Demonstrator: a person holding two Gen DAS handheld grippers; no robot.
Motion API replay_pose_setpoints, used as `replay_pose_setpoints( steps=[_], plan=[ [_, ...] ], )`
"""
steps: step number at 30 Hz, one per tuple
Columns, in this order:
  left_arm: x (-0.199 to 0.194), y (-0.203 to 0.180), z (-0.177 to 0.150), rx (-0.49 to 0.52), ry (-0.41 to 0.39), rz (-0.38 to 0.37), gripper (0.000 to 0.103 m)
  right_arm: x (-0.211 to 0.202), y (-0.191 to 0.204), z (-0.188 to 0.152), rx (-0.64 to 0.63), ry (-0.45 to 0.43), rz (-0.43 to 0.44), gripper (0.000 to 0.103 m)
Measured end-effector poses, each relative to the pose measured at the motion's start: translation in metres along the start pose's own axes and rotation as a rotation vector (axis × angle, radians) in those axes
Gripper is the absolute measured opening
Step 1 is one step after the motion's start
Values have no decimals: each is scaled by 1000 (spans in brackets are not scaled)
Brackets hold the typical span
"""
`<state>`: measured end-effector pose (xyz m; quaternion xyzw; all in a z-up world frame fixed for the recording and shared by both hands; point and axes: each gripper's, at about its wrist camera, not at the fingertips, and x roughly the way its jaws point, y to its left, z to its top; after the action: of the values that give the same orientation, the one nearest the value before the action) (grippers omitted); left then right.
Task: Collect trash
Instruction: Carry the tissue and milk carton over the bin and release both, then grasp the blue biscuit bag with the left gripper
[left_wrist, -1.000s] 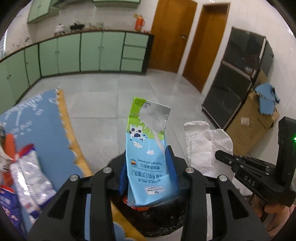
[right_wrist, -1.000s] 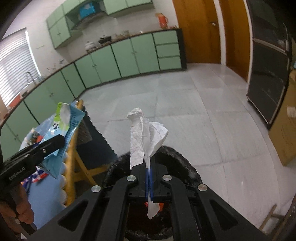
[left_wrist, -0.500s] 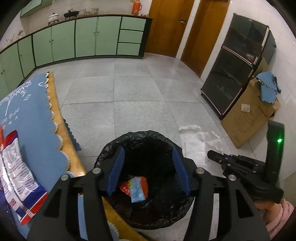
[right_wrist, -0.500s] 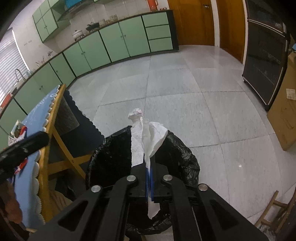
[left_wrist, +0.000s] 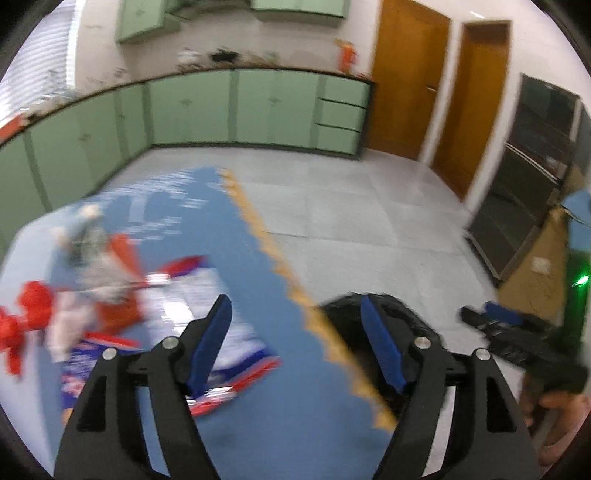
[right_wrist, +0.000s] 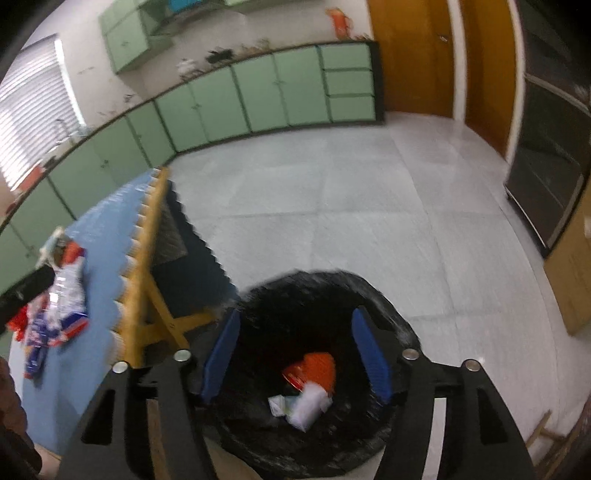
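My left gripper (left_wrist: 293, 301) hangs over the edge of the blue-clothed table (left_wrist: 258, 424), its jaws opening with nothing between them. Blurred red, white and blue snack wrappers (left_wrist: 110, 302) lie on the cloth to its left. The black-lined bin (left_wrist: 343, 306) shows just past the table edge, partly behind the right finger. My right gripper (right_wrist: 295, 314) is above that bin (right_wrist: 399, 332), jaws opening and empty. Inside the bin lie an orange wrapper (right_wrist: 317, 369) and a white tissue (right_wrist: 310, 402). The right gripper (left_wrist: 517, 332) also shows at the left wrist view's right edge.
The wooden table frame (right_wrist: 147, 280) stands close to the bin's left. Wrappers (right_wrist: 62, 295) lie on the blue cloth. Grey tiled floor (right_wrist: 351, 221) spreads beyond. Green cabinets (right_wrist: 258, 92) line the far wall; a dark cabinet (right_wrist: 546, 177) and cardboard box (right_wrist: 569, 277) stand at right.
The milk carton has left my left gripper, which swung left from the bin to over the table. My right gripper opened and the tissue now lies in the bin.
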<state>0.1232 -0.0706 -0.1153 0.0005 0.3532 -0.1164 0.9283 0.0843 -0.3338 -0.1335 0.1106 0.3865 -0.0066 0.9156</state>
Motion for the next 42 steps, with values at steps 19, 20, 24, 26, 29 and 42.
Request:
replay_pose_setpoints(
  steps=[19, 20, 24, 26, 29, 42],
  plan=[
    [-40, 132, -67, -210, 82, 280, 83, -1, 167, 2, -263, -32, 260, 76],
    [-37, 133, -70, -212, 87, 273, 83, 1, 169, 1, -267, -29, 258, 76],
    [-31, 131, -73, -212, 97, 244, 83, 3, 170, -1, -265, -19, 247, 76],
    [-28, 128, -74, -199, 105, 245, 85, 5, 170, -1, -261, -18, 243, 76],
    [-19, 129, -76, -198, 123, 254, 85, 6, 171, -2, -263, -17, 242, 76],
    [-12, 132, -81, -205, 137, 306, 85, 14, 180, -6, -289, -18, 249, 76]
  ],
)
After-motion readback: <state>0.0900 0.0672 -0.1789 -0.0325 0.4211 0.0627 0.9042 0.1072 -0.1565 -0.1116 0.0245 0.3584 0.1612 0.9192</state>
